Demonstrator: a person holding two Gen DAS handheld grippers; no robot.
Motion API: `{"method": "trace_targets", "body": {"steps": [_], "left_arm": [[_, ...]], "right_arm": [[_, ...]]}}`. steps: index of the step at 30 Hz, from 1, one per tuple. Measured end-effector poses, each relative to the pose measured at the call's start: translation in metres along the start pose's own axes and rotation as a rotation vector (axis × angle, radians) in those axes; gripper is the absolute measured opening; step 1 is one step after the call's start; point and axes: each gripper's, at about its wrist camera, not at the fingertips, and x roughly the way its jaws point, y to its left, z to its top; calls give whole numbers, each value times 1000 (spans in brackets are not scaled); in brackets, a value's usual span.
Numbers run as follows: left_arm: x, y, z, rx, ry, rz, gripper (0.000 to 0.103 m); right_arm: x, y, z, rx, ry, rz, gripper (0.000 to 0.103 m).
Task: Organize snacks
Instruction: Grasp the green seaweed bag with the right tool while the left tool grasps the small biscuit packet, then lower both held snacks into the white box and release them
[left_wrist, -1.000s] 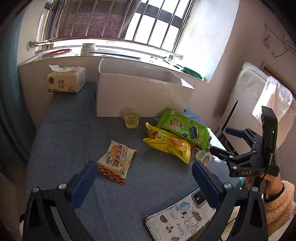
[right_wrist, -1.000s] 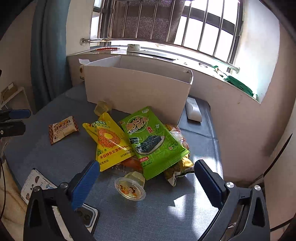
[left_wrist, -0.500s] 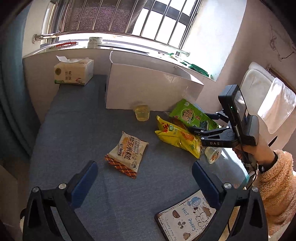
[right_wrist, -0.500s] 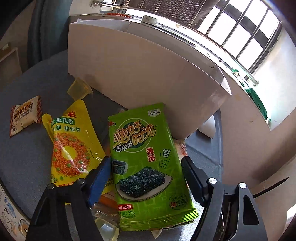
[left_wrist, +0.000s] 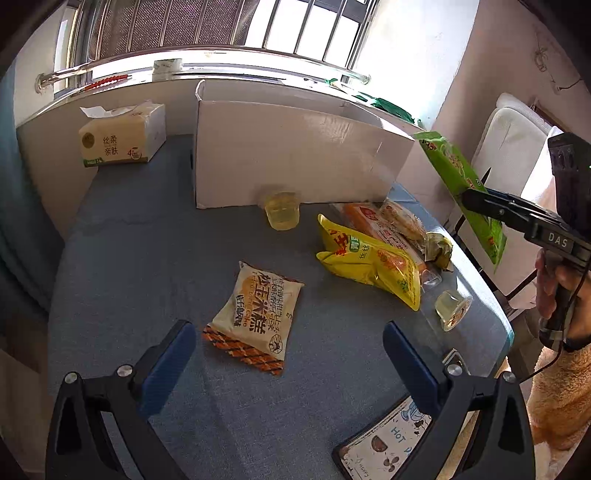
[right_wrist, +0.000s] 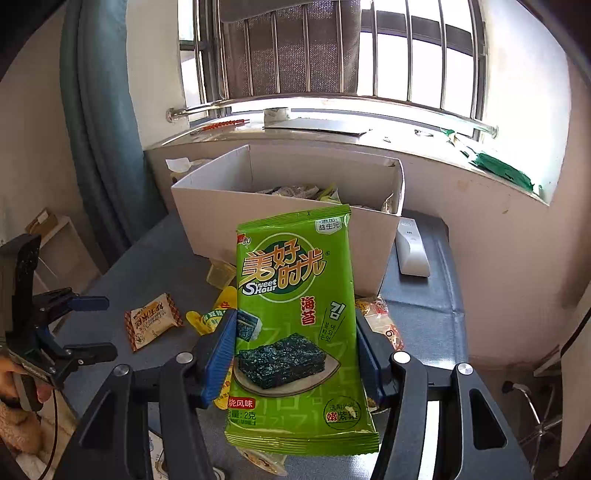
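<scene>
Pinching a green seaweed packet (right_wrist: 295, 325) above the table (left_wrist: 147, 258), the right gripper (right_wrist: 295, 354) faces the cardboard box (right_wrist: 288, 206); the left gripper (left_wrist: 288, 354) hangs spread over a rice-cake snack (left_wrist: 255, 314).

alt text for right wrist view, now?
Right tongs grip a green seaweed pack upright, lifted off the blue table, before an open white box partly filled with snacks. Left tongs hang open at left, above a tan cake pack.

Glossy plastic green seaweed packet (right_wrist: 295, 325); matt white cardboard box (right_wrist: 280, 210); woven blue cloth table cover (left_wrist: 155, 258); shiny metal window bars (right_wrist: 332, 48).
</scene>
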Motion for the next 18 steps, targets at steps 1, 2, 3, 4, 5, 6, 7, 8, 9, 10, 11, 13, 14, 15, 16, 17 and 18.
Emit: {"method": "trace_targets", "body": {"steps": [1, 2, 3, 4, 5, 6, 7, 8, 9, 10, 11, 13, 14, 15, 16, 17, 18], "left_arm": [[8, 1, 3, 9, 21, 13, 103], [14, 2, 5, 17, 35, 24, 103], [21, 4, 6, 26, 50, 30, 103], [28, 4, 8, 36, 68, 39, 103], [33, 4, 9, 46, 82, 50, 103], [39, 5, 10, 54, 97, 60, 103], [44, 5, 10, 65, 111, 66, 103], [47, 3, 11, 82, 117, 67, 102], [49, 0, 11, 104, 122, 70, 101], [50, -2, 10, 126, 122, 83, 96], [52, -3, 10, 145, 125, 95, 80], [51, -7, 11, 192, 117, 144, 49], [49, -8, 12, 192, 118, 140, 48], [45, -7, 13, 176, 111, 113, 48], [39, -7, 14, 161, 89, 95, 46], [34, -8, 15, 155, 67, 93, 46], [28, -8, 16, 152, 48, 100, 46]], "right_arm": [[-8, -1, -2, 28, -17, 29, 63], [-16, -2, -5, 53, -31, 56, 63], [-22, -1, -8, 69, -42, 68, 63], [-27, -1, -13, 82, -52, 73, 63], [-32, 1, -19, 93, -58, 74, 63], [-35, 1, -23, 104, -60, 74, 63], [-38, 1, -28, 119, -60, 80, 63], [-39, 3, -33, 131, -57, 91, 63], [-41, 3, -39, 143, -57, 99, 63], [-42, 4, -44, 156, -53, 109, 63], [-43, 4, -48, 166, -46, 120, 63], [-43, 5, -56, 176, -36, 133, 63], [-43, 5, -58, 179, -31, 136, 63], [-42, 5, -60, 179, -26, 143, 63], [-41, 5, -60, 180, -29, 148, 63], [-41, 6, -61, 181, -33, 153, 63], [-40, 7, -60, 179, -32, 157, 63]]}}
